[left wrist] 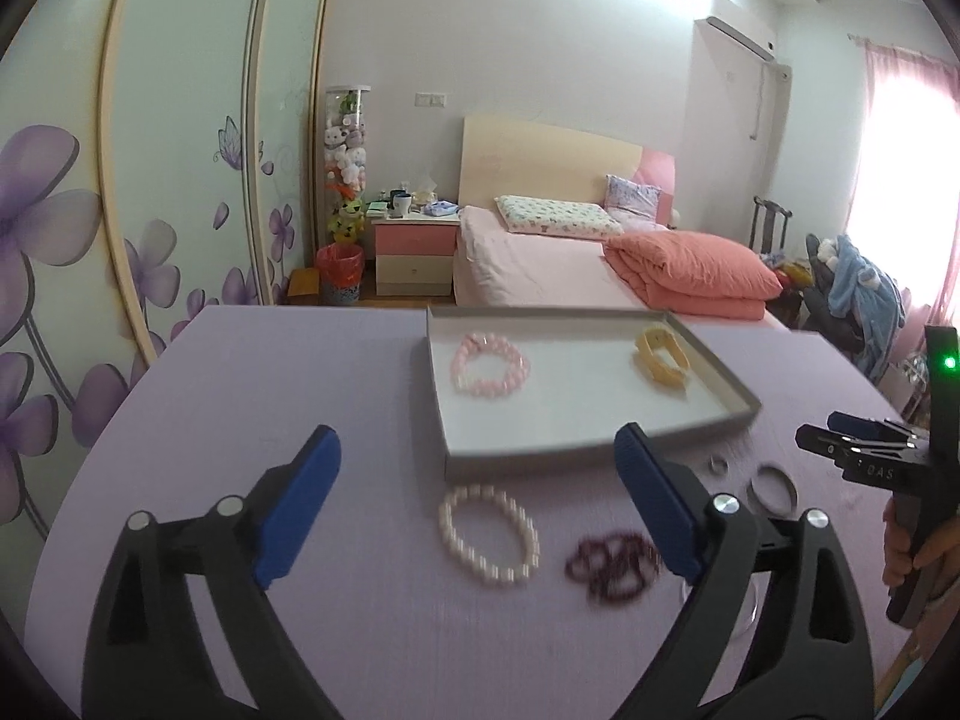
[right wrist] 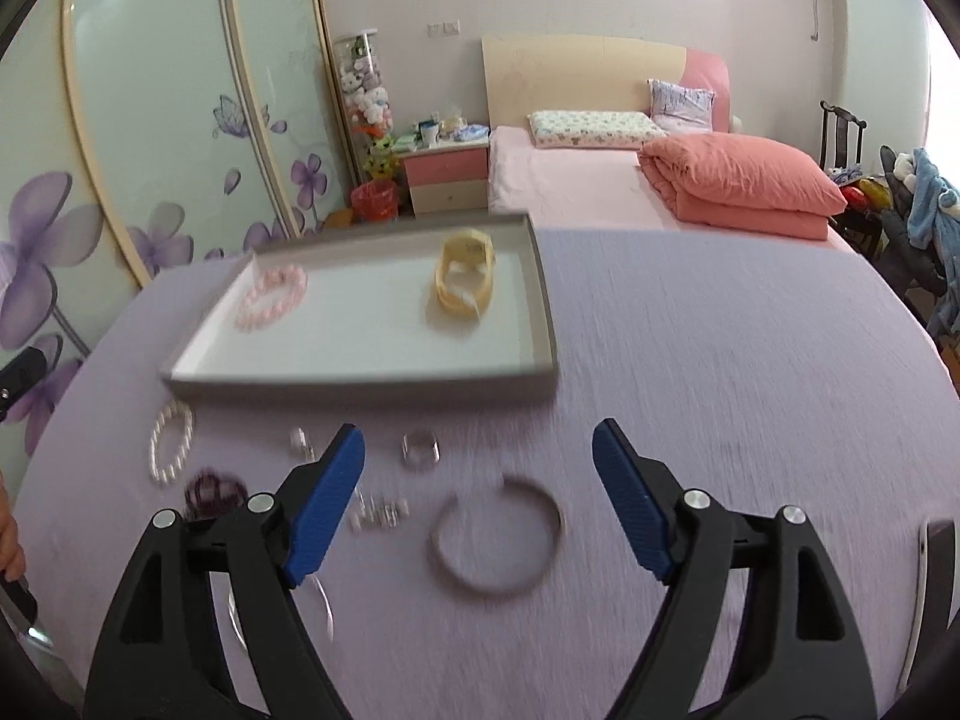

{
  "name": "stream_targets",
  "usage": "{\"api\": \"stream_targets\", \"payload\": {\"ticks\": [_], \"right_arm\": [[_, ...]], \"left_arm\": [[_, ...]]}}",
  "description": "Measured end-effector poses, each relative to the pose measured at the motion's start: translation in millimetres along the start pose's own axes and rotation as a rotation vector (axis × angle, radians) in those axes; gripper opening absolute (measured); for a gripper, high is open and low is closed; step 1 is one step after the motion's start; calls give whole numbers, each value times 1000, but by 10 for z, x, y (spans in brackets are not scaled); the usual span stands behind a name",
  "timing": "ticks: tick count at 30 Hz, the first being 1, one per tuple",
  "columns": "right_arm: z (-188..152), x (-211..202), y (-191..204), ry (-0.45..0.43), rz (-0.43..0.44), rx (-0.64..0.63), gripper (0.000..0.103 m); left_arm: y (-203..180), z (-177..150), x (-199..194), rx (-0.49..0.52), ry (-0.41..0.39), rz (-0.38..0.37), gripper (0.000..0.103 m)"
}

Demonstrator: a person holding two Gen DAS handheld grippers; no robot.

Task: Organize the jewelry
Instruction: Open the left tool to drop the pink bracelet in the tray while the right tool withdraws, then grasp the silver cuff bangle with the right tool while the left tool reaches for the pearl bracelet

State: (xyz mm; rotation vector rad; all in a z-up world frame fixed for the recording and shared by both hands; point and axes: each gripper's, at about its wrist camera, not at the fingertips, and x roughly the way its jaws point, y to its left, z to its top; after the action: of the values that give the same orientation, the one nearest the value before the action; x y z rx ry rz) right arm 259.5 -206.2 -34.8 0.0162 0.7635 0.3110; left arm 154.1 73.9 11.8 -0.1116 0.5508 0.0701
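1. Nearest the left wrist camera, the left gripper [left wrist: 477,516] fills the bottom of the frame with its blue-padded jaws spread wide and nothing between the pads.
2. Between those jaws, low in the centre of the frame, a white pearl bracelet [left wrist: 489,534] lies flat on the lilac tablecloth [left wrist: 240,396], nearer the right-hand pad than the left and touching neither.
3. Just right of it, a dark purple bead strand [left wrist: 612,564] lies bunched beside the right-hand pad; whether it touches the pad is unclear through blur.
4. Past that pad, a small ring [left wrist: 717,466] and a grey bangle [left wrist: 774,489] lie on the cloth at right of centre.
5. Beyond the jaws, in mid-frame, a shallow grey tray [left wrist: 576,457] holds a pink bead bracelet [left wrist: 491,367] on its left side and a yellow bangle [left wrist: 660,360] on its right, well apart.
6. In the right wrist view, the right gripper [right wrist: 480,501] also stands wide and empty at the bottom of the frame.
7. A larger grey bangle [right wrist: 497,537] lies on the cloth between its pads, slightly below their tips, clear of both.
8. A clear ring [right wrist: 420,449] lies above that bangle, and small pale pieces [right wrist: 381,515] lie just beside the left-hand pad.
9. The right gripper also shows at the right edge of the left wrist view, held by a hand [left wrist: 912,546].
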Motion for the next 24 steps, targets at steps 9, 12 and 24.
{"api": "stream_targets", "payload": {"ticks": [9, 12, 24], "right_arm": [[-408, 225, -50, 128, -36, -51, 83], [-448, 301, -38, 154, -51, -74, 85], [-385, 497, -16, 185, -60, -64, 78]], "left_arm": [[8, -353, -46, -11, 60, -12, 93], [26, -374, -36, -25, 67, -5, 93], [86, -447, 74, -30, 107, 15, 93]]}}
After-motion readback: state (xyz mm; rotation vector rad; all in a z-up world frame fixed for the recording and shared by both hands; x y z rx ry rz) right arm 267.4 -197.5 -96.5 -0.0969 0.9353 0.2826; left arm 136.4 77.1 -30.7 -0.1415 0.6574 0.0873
